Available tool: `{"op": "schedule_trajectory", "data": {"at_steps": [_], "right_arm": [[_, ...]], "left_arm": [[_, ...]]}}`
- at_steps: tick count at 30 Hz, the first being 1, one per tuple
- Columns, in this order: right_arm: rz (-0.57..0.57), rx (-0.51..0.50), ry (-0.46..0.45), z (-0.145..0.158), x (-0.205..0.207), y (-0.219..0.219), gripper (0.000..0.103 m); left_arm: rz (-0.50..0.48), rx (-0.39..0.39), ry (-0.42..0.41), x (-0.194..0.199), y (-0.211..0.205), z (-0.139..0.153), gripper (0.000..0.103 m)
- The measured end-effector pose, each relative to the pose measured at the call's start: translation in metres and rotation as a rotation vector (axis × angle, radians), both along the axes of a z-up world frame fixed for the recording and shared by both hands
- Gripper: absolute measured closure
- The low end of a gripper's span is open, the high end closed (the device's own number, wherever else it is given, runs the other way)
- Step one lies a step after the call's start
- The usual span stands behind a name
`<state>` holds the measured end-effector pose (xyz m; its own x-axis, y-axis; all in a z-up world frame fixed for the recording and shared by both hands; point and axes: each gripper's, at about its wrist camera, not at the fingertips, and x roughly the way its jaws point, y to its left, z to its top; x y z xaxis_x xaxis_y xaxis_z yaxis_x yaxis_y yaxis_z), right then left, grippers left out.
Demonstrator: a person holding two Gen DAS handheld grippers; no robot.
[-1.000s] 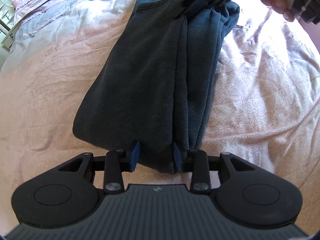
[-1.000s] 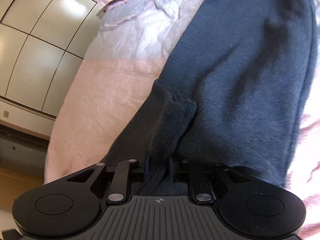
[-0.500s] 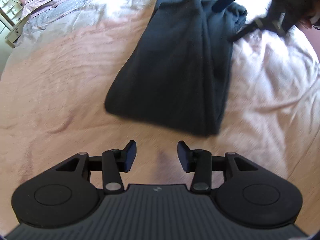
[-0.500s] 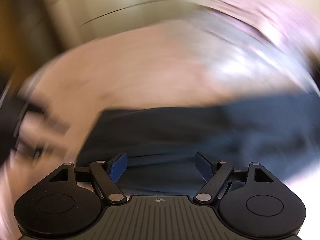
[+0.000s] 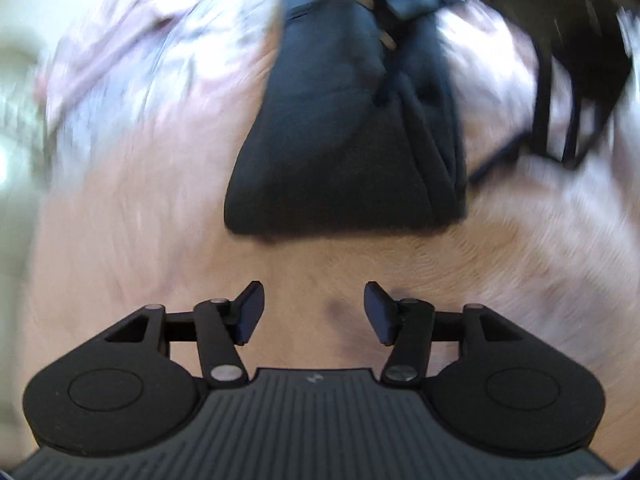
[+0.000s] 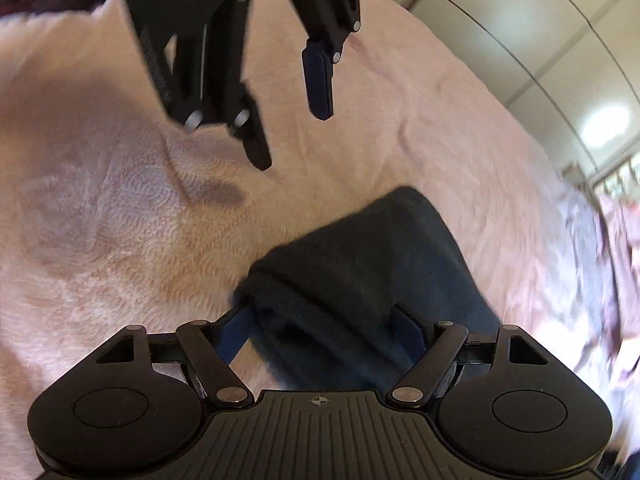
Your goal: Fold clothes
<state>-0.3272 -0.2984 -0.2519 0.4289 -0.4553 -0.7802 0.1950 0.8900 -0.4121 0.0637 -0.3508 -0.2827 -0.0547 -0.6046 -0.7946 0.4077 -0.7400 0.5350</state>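
Note:
A dark navy garment (image 5: 344,132), folded into a long strip, lies on the pink bedspread (image 5: 120,220). My left gripper (image 5: 314,308) hovers over bare bedspread short of the garment's near end, its jaws opening with nothing between them. In the right wrist view the left gripper (image 6: 292,140) hangs above the bed, apart from the cloth. My right gripper (image 6: 320,328) is open wide and straddles one end of the garment (image 6: 360,276). The cloth bulges between its fingers and brushes the left one. In the blurred left wrist view the right gripper (image 5: 560,88) is a dark shape at upper right.
Pale wardrobe doors (image 6: 520,40) stand beyond the bed's far edge. Crumpled pink and grey bedding (image 6: 616,248) lies at the right. The bedspread (image 6: 100,200) spreads wide to the left of the garment.
Both grippers let go of the garment and opened. The left one drew back from the garment's near end. The right one rolled round and swung to the garment's end, now straddling it.

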Motion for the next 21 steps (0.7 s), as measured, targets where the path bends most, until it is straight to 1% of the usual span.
{"op": "schedule_trajectory", "data": {"at_steps": [2,3,4,5,8,9,10,11,12,13,14,15,16,18,20,21], "right_arm": [[-0.061,0.04,-0.011,0.006,-0.008,-0.002,0.025],[-0.1,0.059,-0.022,0.008,-0.012,-0.004,0.025],[-0.142,0.078,-0.039,0.012,-0.017,-0.006,0.025],[-0.184,0.098,-0.057,0.017,-0.021,-0.008,0.025],[-0.284,0.122,-0.095,0.029,-0.037,-0.007,0.025],[-0.308,0.123,-0.104,0.031,-0.04,-0.008,0.025],[-0.328,0.119,-0.109,0.034,-0.043,-0.008,0.025],[-0.343,0.112,-0.113,0.036,-0.046,-0.007,0.025],[-0.35,0.104,-0.109,0.036,-0.048,-0.006,0.025],[-0.346,0.094,-0.096,0.038,-0.05,-0.003,0.025],[-0.332,0.083,-0.084,0.039,-0.05,0.001,0.025],[-0.314,0.072,-0.076,0.037,-0.05,0.005,0.025],[-0.295,0.06,-0.067,0.035,-0.049,0.008,0.025],[-0.239,0.019,-0.061,0.031,-0.046,0.016,0.025],[-0.163,-0.054,-0.06,0.03,-0.039,0.023,0.018],[-0.122,-0.094,-0.06,0.029,-0.035,0.027,0.01]], "left_arm": [[-0.164,-0.102,-0.118,-0.007,0.004,-0.018,0.051],[-0.258,-0.156,-0.164,-0.009,0.005,-0.027,0.051],[-0.351,-0.209,-0.2,-0.009,0.007,-0.036,0.049],[-0.427,-0.247,-0.224,-0.009,0.007,-0.044,0.045],[-0.615,-0.32,-0.277,-0.008,-0.002,-0.066,0.039],[-0.658,-0.327,-0.287,-0.007,-0.007,-0.072,0.038],[-0.68,-0.333,-0.296,-0.007,-0.012,-0.078,0.039],[-0.687,-0.328,-0.296,-0.008,-0.017,-0.081,0.041],[-0.673,-0.295,-0.279,-0.01,-0.022,-0.08,0.047],[-0.654,-0.262,-0.261,-0.012,-0.028,-0.078,0.062],[-0.608,-0.229,-0.231,-0.014,-0.033,-0.071,0.073],[-0.565,-0.201,-0.203,-0.015,-0.036,-0.064,0.077],[-0.54,-0.197,-0.185,-0.014,-0.037,-0.055,0.081],[-0.489,-0.174,-0.138,-0.011,-0.039,-0.036,0.083],[-0.45,-0.143,-0.095,-0.008,-0.044,-0.022,0.084],[-0.437,-0.126,-0.08,-0.007,-0.047,-0.017,0.084]]}}
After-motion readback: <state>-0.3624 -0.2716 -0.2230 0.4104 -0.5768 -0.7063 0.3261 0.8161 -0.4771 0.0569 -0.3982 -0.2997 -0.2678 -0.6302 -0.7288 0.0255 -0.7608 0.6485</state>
